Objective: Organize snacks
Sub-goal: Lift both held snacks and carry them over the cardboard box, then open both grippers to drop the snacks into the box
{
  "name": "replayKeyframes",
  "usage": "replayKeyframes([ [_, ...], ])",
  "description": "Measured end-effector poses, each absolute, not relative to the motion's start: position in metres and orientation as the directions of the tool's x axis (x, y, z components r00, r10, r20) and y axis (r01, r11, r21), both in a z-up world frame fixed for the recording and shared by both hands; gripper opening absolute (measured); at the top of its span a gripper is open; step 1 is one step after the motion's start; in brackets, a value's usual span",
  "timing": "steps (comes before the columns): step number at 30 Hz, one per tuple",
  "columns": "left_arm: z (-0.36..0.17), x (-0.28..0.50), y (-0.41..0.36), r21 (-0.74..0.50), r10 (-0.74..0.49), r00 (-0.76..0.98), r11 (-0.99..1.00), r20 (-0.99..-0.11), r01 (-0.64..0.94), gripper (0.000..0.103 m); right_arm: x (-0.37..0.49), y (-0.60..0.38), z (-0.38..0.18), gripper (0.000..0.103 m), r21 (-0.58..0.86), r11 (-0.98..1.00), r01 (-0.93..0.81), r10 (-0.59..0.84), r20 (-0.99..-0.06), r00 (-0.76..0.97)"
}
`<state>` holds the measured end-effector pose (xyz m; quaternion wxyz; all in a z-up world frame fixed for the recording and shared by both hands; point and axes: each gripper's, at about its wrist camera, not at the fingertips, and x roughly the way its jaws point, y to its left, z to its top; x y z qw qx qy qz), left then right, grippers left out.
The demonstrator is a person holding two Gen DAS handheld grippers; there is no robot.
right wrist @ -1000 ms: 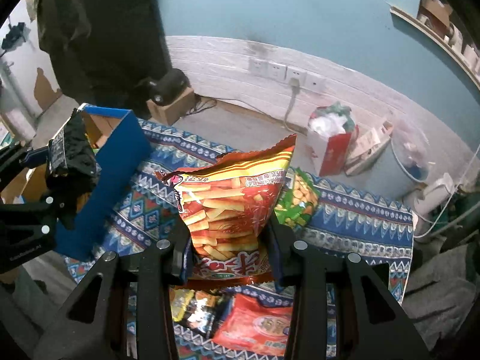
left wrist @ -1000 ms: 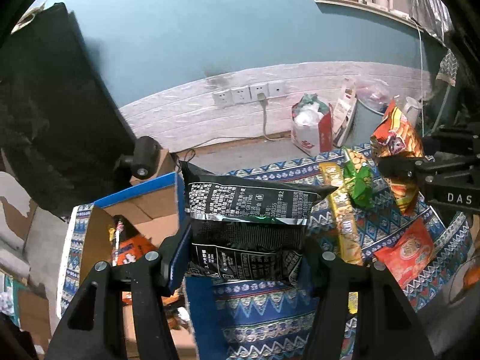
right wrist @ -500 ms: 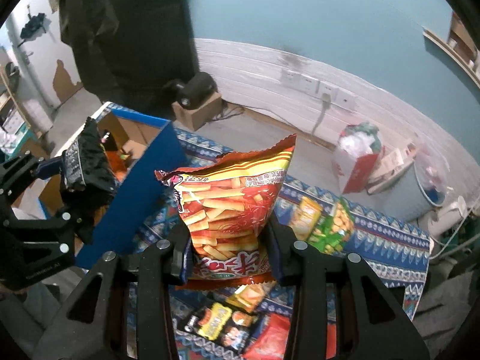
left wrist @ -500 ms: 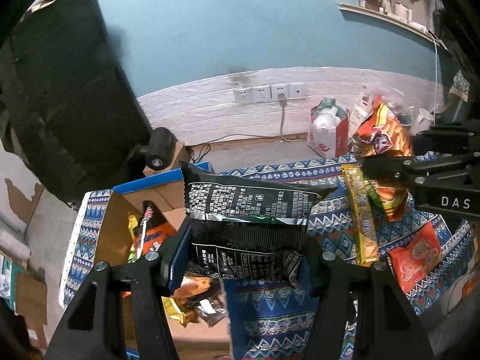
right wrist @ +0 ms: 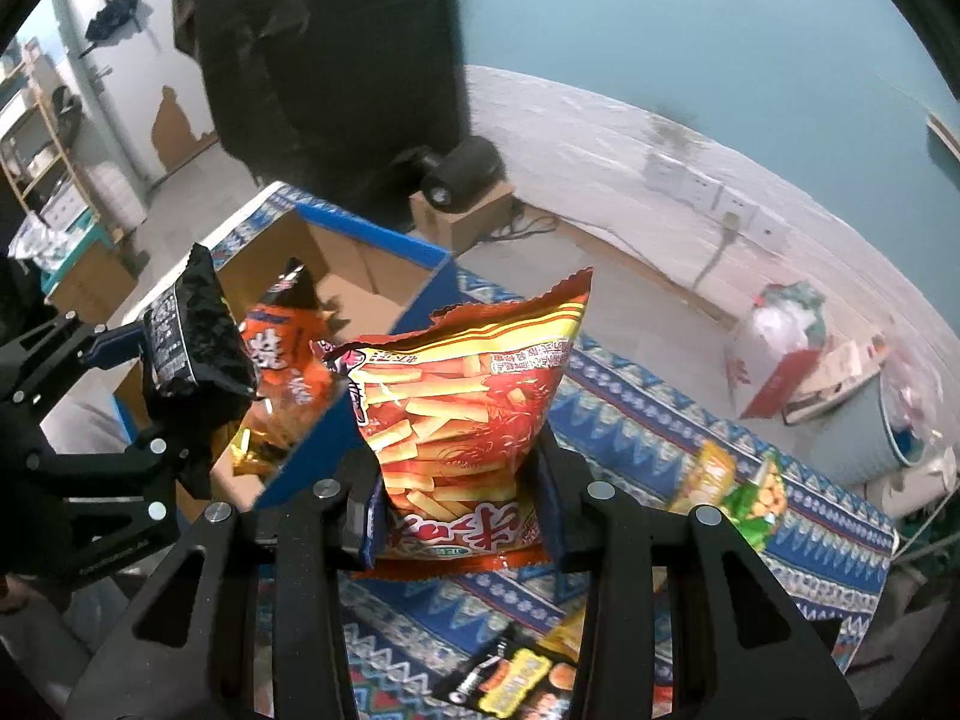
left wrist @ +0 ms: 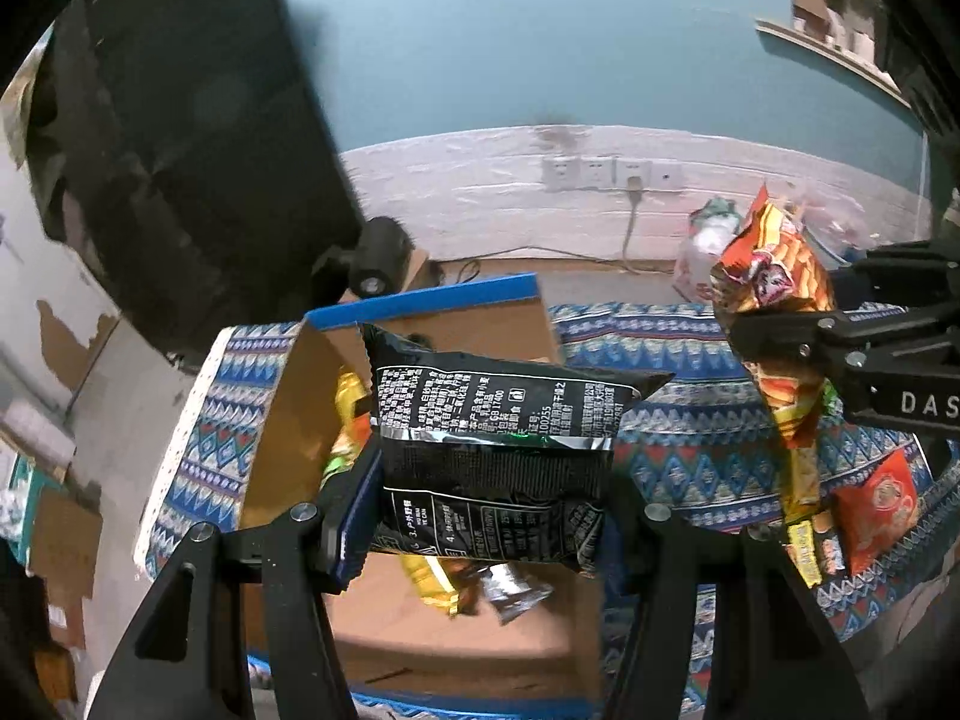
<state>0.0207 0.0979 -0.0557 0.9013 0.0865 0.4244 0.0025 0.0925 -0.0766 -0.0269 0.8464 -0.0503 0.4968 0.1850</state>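
Observation:
My left gripper (left wrist: pixel 486 516) is shut on a black snack bag (left wrist: pixel 498 438) and holds it above the open cardboard box with a blue rim (left wrist: pixel 420 300). The black bag also shows in the right wrist view (right wrist: pixel 192 330). My right gripper (right wrist: pixel 459 510) is shut on a red and yellow chip bag (right wrist: pixel 462 402), held above the patterned cloth just right of the box (right wrist: pixel 372 240). The chip bag also shows in the left wrist view (left wrist: pixel 774 276). Several snack packs (left wrist: pixel 456 582) lie in the box.
More snack packs lie on the blue patterned cloth (right wrist: pixel 660 420): a green one (right wrist: pixel 756 498), a yellow one (right wrist: pixel 708 474), a red one (left wrist: pixel 876 510). A dark chair back (left wrist: pixel 180 150) stands behind the box. A red bag (right wrist: pixel 774 354) and a bin stand by the wall.
Both grippers have moved left toward the box with their bags. The box interior now lies under the black bag, and the chip bag is near the box's blue wall.

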Motion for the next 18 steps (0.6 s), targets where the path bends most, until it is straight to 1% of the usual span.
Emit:
replayKeyframes([
  [10, -0.072, 0.019, 0.153, 0.144, 0.14, 0.599, 0.989, -0.789, -0.041, 0.061, 0.105, -0.018, -0.041, 0.038, 0.124, 0.892, -0.435, 0.307, -0.873, 0.38],
  [18, -0.087, 0.018, 0.182, 0.128, 0.154, 0.566, 0.988, -0.81, -0.085, 0.061, 0.113, 0.026, -0.052, 0.038, 0.134, 0.867, -0.48, 0.327, -0.881, 0.343],
])
